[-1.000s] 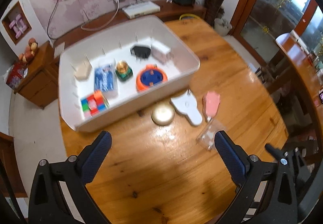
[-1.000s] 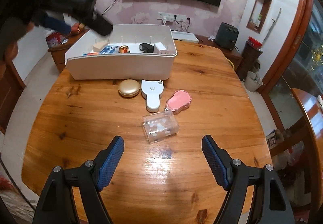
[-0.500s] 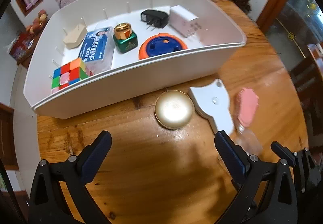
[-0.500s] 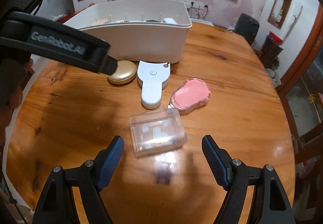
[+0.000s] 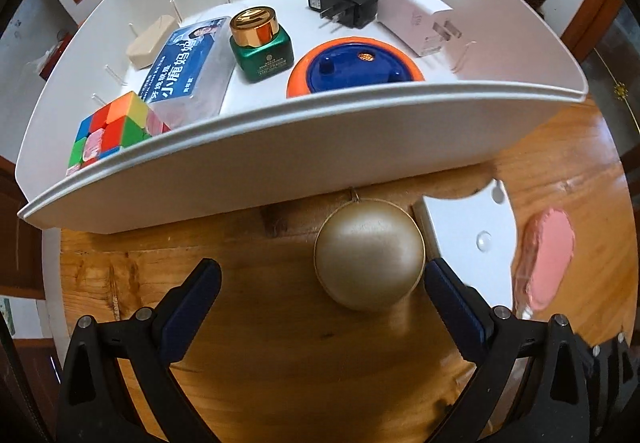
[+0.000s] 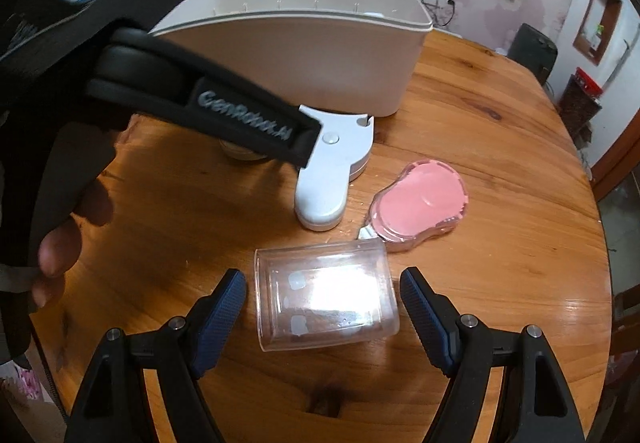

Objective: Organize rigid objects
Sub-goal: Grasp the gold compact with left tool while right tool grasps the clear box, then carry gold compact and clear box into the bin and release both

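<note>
- Now, left gripper (image 5: 320,285) low over the table (image 5: 280,363), jaws released wide; gold round case (image 5: 369,254) sits centre frame, nearer the right-hand pad, just below the white bin (image 5: 304,151) wall
- Right gripper (image 6: 322,301) also released, jaws straddling the clear plastic box (image 6: 326,293), lower centre; neither pad seems to touch yet
- White flat gadget (image 6: 330,171) and pink case (image 6: 420,205) lie mid-frame, pink case close to the box
- Judgement: shift left gripper rightward to centre the case before closing; smooth dome may slip, so grip low on the rim
- Clear box: close squarely on its side walls, lift straight to avoid nudging the pink case
</note>
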Demonstrator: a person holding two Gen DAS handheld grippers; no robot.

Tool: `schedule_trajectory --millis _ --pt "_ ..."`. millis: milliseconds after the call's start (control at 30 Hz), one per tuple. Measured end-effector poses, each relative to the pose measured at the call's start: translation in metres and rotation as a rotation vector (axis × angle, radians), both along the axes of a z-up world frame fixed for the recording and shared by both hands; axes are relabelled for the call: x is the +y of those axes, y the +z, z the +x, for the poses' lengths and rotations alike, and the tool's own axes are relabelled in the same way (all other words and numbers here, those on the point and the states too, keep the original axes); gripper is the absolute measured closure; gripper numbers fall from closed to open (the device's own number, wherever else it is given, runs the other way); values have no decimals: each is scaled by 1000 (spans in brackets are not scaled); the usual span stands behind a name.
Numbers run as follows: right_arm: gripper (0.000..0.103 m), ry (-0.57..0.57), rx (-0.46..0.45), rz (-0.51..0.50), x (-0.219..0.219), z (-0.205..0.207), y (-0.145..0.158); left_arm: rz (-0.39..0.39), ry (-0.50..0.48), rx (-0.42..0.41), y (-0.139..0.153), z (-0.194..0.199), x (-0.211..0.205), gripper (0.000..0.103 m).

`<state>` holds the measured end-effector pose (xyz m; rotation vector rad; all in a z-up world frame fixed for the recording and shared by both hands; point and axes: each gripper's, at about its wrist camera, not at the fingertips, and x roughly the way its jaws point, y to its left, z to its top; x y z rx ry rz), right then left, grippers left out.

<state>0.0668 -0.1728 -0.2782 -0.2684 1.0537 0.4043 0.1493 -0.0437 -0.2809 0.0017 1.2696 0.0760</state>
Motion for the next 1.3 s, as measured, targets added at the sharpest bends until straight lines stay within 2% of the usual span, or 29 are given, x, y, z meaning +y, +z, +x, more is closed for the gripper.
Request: schedule_trajectory --millis 100,300,367,400,433,533,733,867,967,1133,1300 --pt "23 1 25 1 1 0 -4 8 14 -10 -2 1 -1 2" --pt "29 19 15 -1 4 -6 -3 -11 18 -27 -5 4 -3 15" --pt "35 21 8 2 5 -9 -2 -35 0 -40 -2 2 -4 30" --pt "42 20 6 3 5 -11 -1 -37 -13 -44 0 4 -11 34" --pt "43 18 7 7 5 -11 0 -36 -38 -51 2 3 -16 44" --pt "43 10 13 4 6 -13 1 5 -73 -63 3 -2 -26 44" --pt "43 -4 42 10 9 -12 5 10 -100 -36 3 -6 -24 44" --pt "43 -12 21 4 10 -18 17 13 -124 -44 15 -17 -21 44" --pt "43 -21 5 6 14 -29 29 14 -150 -63 32 -28 -16 44" --pt "43 -41 -26 12 20 -39 55 -6 -177 -125 78 -48 -1 44" --pt "43 -75 -77 36 25 -36 88 -12 -171 -181 118 -40 18 44"
